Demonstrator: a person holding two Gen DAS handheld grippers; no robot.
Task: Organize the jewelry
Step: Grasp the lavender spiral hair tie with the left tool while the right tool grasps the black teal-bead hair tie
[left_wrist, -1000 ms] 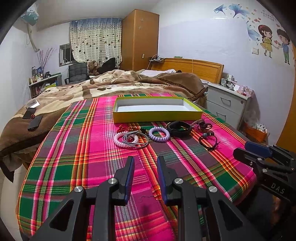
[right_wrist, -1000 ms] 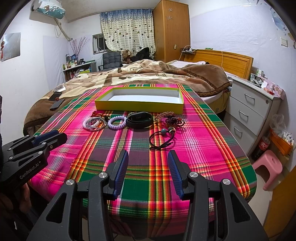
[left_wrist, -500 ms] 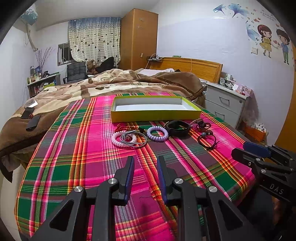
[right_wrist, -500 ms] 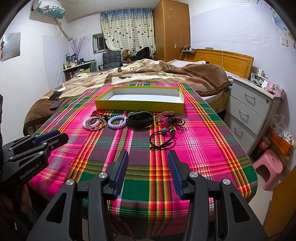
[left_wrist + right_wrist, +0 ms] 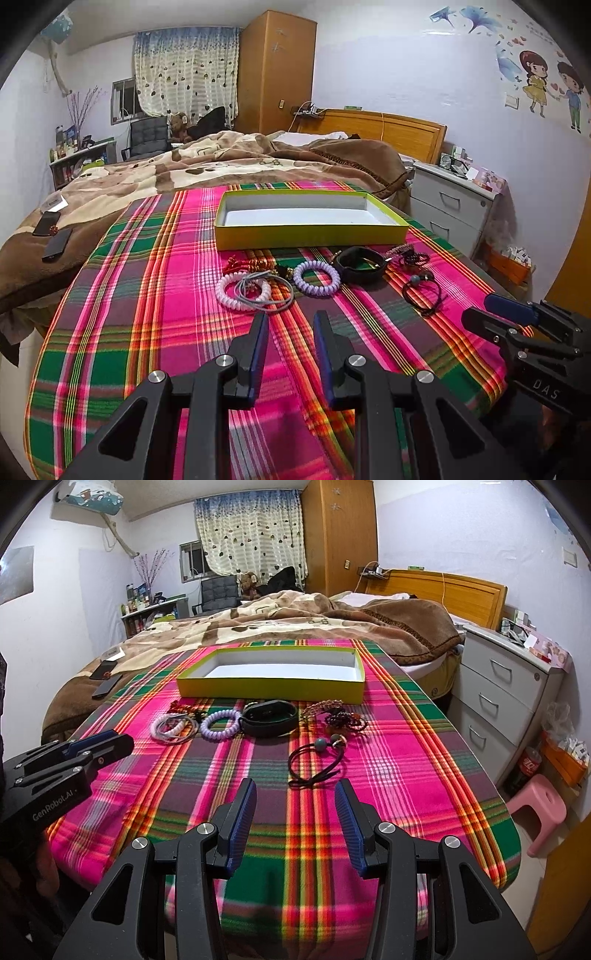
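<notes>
Both claws open and empty, left claw (image 5: 290, 325), right claw (image 5: 294, 794), bracelets (image 5: 314, 275) ahead, yellow box (image 5: 310, 221) beyond

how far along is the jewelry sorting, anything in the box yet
Nothing done yet: the yellow box is empty. Nothing in hand: left gripper and right gripper are open and hold nothing. All pieces lie on the plaid cloth, including the purple coil bracelet and black band.

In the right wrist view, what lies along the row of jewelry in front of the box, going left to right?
White coil bracelet → purple coil bracelet → black band → dark bead strand.
</notes>
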